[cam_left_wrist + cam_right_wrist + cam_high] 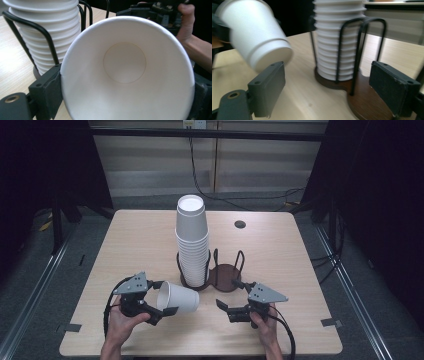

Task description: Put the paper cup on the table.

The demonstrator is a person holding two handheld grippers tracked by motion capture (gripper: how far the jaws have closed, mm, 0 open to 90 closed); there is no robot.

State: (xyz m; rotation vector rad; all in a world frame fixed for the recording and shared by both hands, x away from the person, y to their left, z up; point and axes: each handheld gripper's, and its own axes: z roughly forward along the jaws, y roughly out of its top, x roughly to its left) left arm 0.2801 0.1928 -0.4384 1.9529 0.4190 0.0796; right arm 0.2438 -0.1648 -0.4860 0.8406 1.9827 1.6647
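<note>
Cup stack (192, 240) in wire holder (227, 272), loose cup (177, 297) just beside, table (280, 250)

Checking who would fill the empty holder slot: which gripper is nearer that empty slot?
Right. The right gripper sits open just in front of the empty slot; the left gripper, shut on a single cup, is farther left.
</note>
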